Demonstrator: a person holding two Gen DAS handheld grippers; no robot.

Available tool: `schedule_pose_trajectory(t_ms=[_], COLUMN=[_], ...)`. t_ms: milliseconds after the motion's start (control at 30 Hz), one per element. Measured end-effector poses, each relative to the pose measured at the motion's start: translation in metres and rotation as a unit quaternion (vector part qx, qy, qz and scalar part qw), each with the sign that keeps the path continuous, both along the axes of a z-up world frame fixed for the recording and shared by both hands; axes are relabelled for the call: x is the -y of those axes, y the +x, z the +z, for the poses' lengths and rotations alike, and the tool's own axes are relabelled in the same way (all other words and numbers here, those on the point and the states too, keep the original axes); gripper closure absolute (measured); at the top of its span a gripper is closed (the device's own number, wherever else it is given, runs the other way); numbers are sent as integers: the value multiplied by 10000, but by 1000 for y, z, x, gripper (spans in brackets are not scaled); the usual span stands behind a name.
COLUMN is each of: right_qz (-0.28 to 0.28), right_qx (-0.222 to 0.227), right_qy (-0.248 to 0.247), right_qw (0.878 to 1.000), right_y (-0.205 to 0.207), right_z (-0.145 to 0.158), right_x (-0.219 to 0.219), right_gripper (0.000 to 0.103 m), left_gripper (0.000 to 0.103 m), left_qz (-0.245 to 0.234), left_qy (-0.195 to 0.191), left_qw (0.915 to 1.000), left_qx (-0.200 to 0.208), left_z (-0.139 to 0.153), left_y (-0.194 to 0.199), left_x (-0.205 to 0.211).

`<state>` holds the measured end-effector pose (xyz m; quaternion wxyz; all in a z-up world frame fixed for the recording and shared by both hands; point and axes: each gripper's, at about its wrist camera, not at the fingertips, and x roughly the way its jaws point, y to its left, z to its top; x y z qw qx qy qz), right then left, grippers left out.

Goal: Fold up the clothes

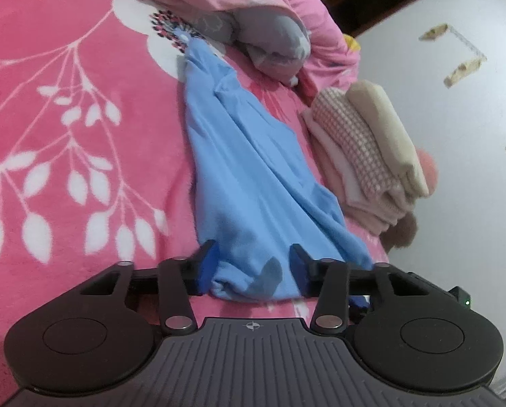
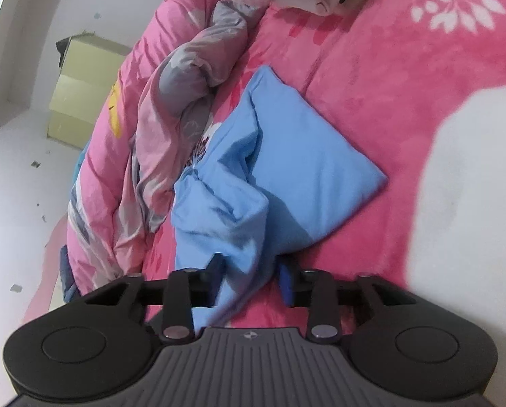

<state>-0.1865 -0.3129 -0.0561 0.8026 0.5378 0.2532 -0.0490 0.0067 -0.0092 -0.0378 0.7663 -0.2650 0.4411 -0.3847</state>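
Left wrist view: the left gripper (image 1: pixel 253 264) stands part-open, the soft blue cotton garment (image 1: pixel 249 169) bunched between its blue pads (image 1: pixel 207 264), lying along the pink floral blanket (image 1: pixel 66 118) beside a folded stack (image 1: pixel 365 156).

Right wrist view: the right gripper (image 2: pixel 249 278) brackets a limp fold; grip unclear. Light, floppy cloth: best taken at hems or corners.

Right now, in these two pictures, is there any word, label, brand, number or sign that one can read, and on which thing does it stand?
No readable words or numbers in either view.
Left hand-held gripper: a small crosshair mark on its grey ribbed body, no letters.
Right hand-held gripper: the same kind of mark, blurred.
Blue garment: a dark patterned patch at its far end, too small and blurred to read.
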Motion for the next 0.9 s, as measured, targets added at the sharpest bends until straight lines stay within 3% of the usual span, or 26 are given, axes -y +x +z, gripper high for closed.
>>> schedule_pose_trajectory(t_ms=[67,167,267,367,533,567,600,633,667,900], right_qz=[-13,-13,20,62,56,48,33,20,13,113], right_qx=[7,-15,-50,-88,-40,-11,7,25,49,339], right_qy=[28,60,85,55,114,127,145,164,194,36], right_qw=[10000,10000,9999,9999,9999,9999,9999,9999,9998,9994], right_y=[2,2,1,1,7,8,9,9,9,-1], right_z=[-1,-1,0,1,-3,-4,-5,-7,-7,12], right_x=[-1,-2,-2,-4,-4,-4,-4,-4,-4,-13], right_gripper=[78,78,77,76,78,79,83,94,97,99], left_gripper=[65,60,55,50,51,57,70,80,93,98], left_qz=[25,168,332,199,64,72,80,66,51,195], left_qy=[-156,-384,-419,-326,2,38,74,128,183,-3], left_qw=[9998,9985,9983,9991,9999,9998,9997,9997,9996,9997], left_qx=[-117,-344,-249,-160,141,174,208,202,193,161], left_z=[-3,-5,-3,-2,1,1,1,0,0,14], left_y=[2,2,-2,-5,-10,-11,-13,-14,-15,-31], left_x=[-7,-22,-35,-32,-11,-8,-5,-4,-3,-16])
